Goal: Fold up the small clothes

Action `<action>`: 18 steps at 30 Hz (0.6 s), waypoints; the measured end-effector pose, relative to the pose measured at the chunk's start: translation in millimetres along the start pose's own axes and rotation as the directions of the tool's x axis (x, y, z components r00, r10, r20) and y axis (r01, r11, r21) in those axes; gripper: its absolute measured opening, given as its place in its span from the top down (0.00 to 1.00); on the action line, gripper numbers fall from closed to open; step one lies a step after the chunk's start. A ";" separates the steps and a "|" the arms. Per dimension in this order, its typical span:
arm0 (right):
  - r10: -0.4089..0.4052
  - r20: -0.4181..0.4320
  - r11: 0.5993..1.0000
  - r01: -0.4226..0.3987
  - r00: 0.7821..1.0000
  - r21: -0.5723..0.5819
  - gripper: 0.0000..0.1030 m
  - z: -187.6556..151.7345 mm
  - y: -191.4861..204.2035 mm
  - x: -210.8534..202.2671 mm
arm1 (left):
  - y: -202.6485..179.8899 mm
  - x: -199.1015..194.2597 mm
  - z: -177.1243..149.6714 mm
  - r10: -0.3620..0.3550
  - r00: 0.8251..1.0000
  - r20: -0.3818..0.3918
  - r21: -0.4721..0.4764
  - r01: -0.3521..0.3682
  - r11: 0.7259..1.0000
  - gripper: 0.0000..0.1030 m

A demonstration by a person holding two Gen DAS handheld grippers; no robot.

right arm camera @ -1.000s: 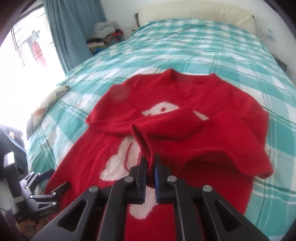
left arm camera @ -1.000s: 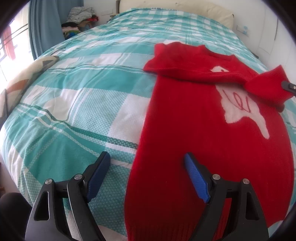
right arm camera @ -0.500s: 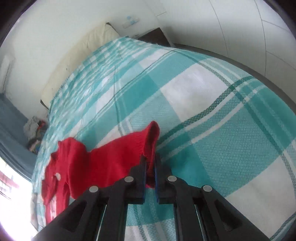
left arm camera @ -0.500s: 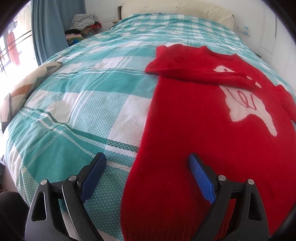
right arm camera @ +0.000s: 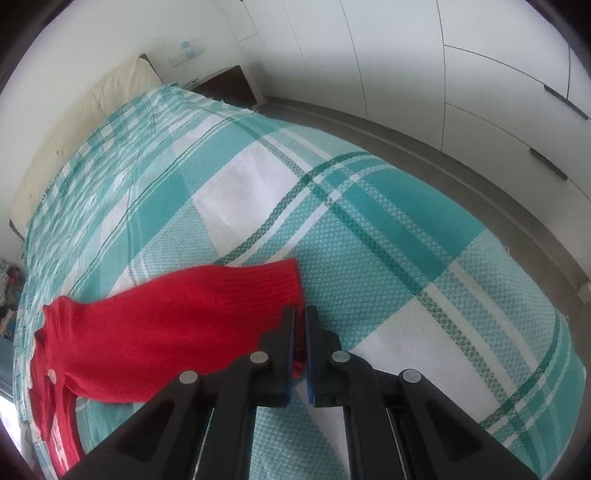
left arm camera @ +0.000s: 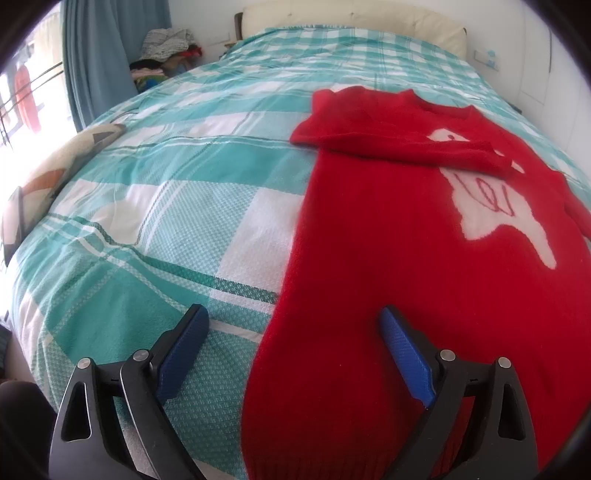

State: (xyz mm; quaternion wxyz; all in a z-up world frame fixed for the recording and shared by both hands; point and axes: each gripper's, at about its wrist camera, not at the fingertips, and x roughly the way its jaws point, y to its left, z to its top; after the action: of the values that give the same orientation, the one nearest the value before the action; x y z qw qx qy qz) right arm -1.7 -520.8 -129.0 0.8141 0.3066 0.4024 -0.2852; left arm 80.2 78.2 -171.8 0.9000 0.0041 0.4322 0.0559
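Note:
A red sweater point(left arm camera: 406, 266) with a white figure on the chest lies flat on the teal checked bedspread point(left arm camera: 177, 206). Its left sleeve point(left arm camera: 399, 144) is folded across the chest. My left gripper point(left arm camera: 291, 347) is open, low over the sweater's bottom left edge, one finger over the bedspread and one over the sweater. My right gripper point(right arm camera: 300, 332) is shut on the cuff of the sweater's right sleeve point(right arm camera: 177, 321), which is stretched out sideways over the bedspread point(right arm camera: 369, 206).
A patterned cushion point(left arm camera: 48, 184) lies at the bed's left edge. A blue curtain point(left arm camera: 96, 55) and a pile of clothes point(left arm camera: 166, 48) are at the back left. A cream headboard point(left arm camera: 354, 14), white wardrobe doors point(right arm camera: 461, 74) and grey floor point(right arm camera: 480, 177) border the bed.
My right gripper has pulled the right sleeve off the chest and out to the side, away from the body. My left gripper has stayed open and shifted slightly.

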 end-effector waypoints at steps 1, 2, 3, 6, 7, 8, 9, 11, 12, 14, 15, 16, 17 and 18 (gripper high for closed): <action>-0.009 -0.007 1.000 0.008 1.000 -0.008 0.97 -0.8 -0.2 1.7 | -0.1 0.4 0.2 0.001 1.000 -0.002 0.000 -0.001 1.000 0.07; -0.017 -0.003 1.000 0.017 1.000 -0.019 0.97 -1.0 2.5 1.2 | 0.0 0.2 0.4 0.000 1.000 -0.004 0.000 0.000 1.000 0.07; -0.026 0.002 0.999 0.026 1.000 -0.029 0.97 -1.5 3.4 -0.3 | 0.2 -0.5 0.5 -0.002 1.000 -0.007 0.001 0.002 1.000 0.07; -0.018 0.008 1.000 0.018 1.000 -0.005 0.96 -2.2 -1.0 -3.0 | 2.0 -12.7 0.5 -0.007 0.999 -0.033 0.028 0.008 1.000 0.07; -0.003 0.005 1.000 0.002 1.000 0.009 0.92 -1.5 -4.0 -4.3 | 4.2 -22.7 1.3 -0.017 0.999 -0.029 0.036 0.018 0.999 0.07; 0.008 0.005 1.000 -0.008 1.000 0.023 0.89 -1.2 -7.1 -7.4 | 7.3 -35.0 4.3 -0.032 0.999 -0.012 0.039 0.033 0.999 0.07; 0.011 0.010 0.999 -0.011 1.000 0.035 0.81 -1.8 -11.1 -12.5 | 10.4 -48.5 11.7 -0.053 0.998 0.017 0.045 0.052 0.998 0.07; -0.014 0.051 0.999 0.011 0.999 0.047 0.60 -5.7 -15.8 -30.3 | 12.9 -74.3 41.2 -0.085 0.992 0.095 0.064 0.079 0.995 0.07; -0.034 0.087 0.998 0.030 0.996 0.050 0.46 -7.4 -17.2 -41.4 | 11.9 -84.4 60.5 -0.103 0.985 0.139 0.071 0.094 0.993 0.06; -0.044 0.167 0.998 0.036 0.985 0.049 0.41 -11.3 -19.3 -63.7 | 4.8 -90.5 104.2 -0.177 0.963 0.201 0.093 0.162 0.982 0.01; -0.033 0.200 0.999 0.025 0.979 0.043 0.41 -13.9 -19.6 -73.6 | -3.9 -82.0 125.2 -0.236 0.954 0.185 0.118 0.217 0.969 0.01; -0.022 0.225 0.999 0.014 0.974 0.036 0.41 -14.1 -17.6 -79.8 | -17.2 -64.2 145.6 -0.301 0.945 0.129 0.148 0.281 0.948 0.01; -0.011 0.240 1.000 0.005 0.971 0.028 0.41 -15.8 -15.8 -84.3 | -33.0 -41.0 162.9 -0.350 0.935 0.052 0.164 0.338 0.927 0.01; 0.007 0.245 1.000 -0.012 0.969 0.019 0.40 -15.1 -12.3 -85.5 | -49.8 -15.4 176.9 -0.392 0.920 -0.030 0.168 0.391 0.905 0.02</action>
State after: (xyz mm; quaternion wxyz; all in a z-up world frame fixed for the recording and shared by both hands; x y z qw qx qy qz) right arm -61.6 -499.2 -68.7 0.8557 0.2793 0.2944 -0.3210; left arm 213.2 34.4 -51.8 0.8902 -0.0053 0.4254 -0.1630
